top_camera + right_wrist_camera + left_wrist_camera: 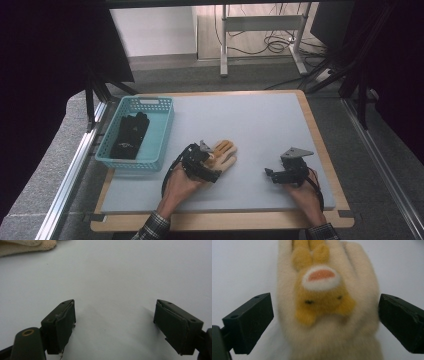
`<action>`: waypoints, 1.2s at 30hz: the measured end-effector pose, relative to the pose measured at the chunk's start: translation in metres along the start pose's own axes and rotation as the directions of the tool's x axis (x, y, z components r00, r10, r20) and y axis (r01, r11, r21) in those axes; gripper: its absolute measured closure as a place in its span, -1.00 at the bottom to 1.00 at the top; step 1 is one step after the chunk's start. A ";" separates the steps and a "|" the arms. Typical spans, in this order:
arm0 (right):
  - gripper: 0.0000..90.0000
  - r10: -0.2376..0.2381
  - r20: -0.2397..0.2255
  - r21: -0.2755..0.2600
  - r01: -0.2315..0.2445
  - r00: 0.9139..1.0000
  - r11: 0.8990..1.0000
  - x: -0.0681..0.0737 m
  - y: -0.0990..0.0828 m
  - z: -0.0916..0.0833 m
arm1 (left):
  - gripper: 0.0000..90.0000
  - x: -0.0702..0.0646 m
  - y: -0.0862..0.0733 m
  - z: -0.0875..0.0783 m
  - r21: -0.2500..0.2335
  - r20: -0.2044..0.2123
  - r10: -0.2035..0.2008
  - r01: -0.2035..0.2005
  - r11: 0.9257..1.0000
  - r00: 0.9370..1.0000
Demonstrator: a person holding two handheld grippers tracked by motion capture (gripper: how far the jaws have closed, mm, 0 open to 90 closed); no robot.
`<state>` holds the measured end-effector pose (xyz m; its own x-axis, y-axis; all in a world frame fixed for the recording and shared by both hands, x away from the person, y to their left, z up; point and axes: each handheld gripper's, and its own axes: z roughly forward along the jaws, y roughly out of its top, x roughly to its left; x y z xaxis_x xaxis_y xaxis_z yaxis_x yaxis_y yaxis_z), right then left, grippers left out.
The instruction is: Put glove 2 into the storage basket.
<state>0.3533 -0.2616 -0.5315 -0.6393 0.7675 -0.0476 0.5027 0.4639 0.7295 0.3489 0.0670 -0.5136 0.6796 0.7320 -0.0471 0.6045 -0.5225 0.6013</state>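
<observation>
Basket of turquoise slatted plastic (161,131) at the table's left already contains a black glove (130,135). Just right of it, a cream fleece glove with an orange animal face (225,155) lies flat on the grey mat (260,125). Left gripper (324,315) straddles its cuff end, jaws apart, not clamped. Right gripper (115,325) idles over bare mat, jaws apart. Judged status: one glove stowed; second awaits grasp and transfer

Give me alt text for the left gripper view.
A cream plush glove with an orange animal face lies on a pale grey table, between the open black jaws of the left gripper, which stand clear of its sides.
</observation>
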 end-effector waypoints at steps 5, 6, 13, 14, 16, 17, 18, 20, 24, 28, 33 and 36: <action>-0.62 0.000 0.000 0.000 0.000 1.000 1.000 0.000 0.000 0.000 | -0.93 -0.004 0.005 0.014 0.041 -0.012 0.026 -0.026 0.999 1.000; -0.62 -0.001 0.000 0.002 0.001 1.000 1.000 0.000 0.000 0.000 | -0.92 -0.005 0.006 0.017 0.049 -0.021 0.033 -0.032 0.998 0.999; -0.62 0.001 0.000 0.000 -0.001 1.000 1.000 0.000 0.000 0.000 | -0.67 -0.005 0.009 0.021 0.072 -0.003 0.014 -0.013 0.997 1.000; -0.62 0.000 0.000 0.000 0.000 1.000 1.000 0.000 0.000 0.000 | -0.60 -0.005 0.009 0.020 0.074 -0.004 0.011 -0.011 0.997 1.000; -0.62 0.000 0.001 0.000 0.000 1.000 1.000 0.000 0.000 0.000 | -0.40 -0.006 0.009 0.017 0.083 -0.002 0.009 -0.008 0.997 1.000; -0.62 -0.001 0.001 0.002 0.001 1.000 1.000 0.000 0.000 0.000 | -0.27 -0.006 0.010 0.015 0.084 -0.002 0.008 -0.008 0.996 1.000; -0.62 -0.001 0.001 0.001 0.001 1.000 1.000 0.000 0.000 0.000 | -0.14 -0.006 0.010 0.014 0.087 -0.001 0.008 -0.008 0.996 1.000; -0.62 -0.002 0.001 0.002 0.002 1.000 1.000 0.000 0.000 0.000 | -0.02 -0.006 0.010 0.013 0.095 0.001 0.004 -0.004 0.995 1.000; -0.62 -0.004 0.002 0.002 0.004 1.000 1.000 0.000 0.000 0.000 | 0.15 -0.005 0.011 0.011 0.094 0.014 0.010 -0.011 0.996 1.000; -0.62 0.000 0.001 0.000 0.000 1.000 1.000 0.000 0.000 0.000 | 0.20 -0.012 0.012 0.007 0.081 -0.013 0.054 -0.053 0.995 0.998; -0.62 -0.001 0.001 0.001 0.001 1.000 1.000 0.000 0.000 0.000 | 0.20 -0.008 0.016 -0.001 0.066 -0.001 0.038 -0.038 0.997 0.999; -0.62 -0.003 0.001 0.002 0.003 1.000 1.000 0.000 0.000 0.000 | 0.20 0.002 0.017 -0.007 0.046 0.000 0.010 -0.010 0.999 1.000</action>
<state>0.3532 -0.2617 -0.5315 -0.6401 0.7666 -0.0508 0.5020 0.4674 0.7277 0.3579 0.0626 -0.4977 0.6858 0.7267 -0.0406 0.6159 -0.5497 0.5643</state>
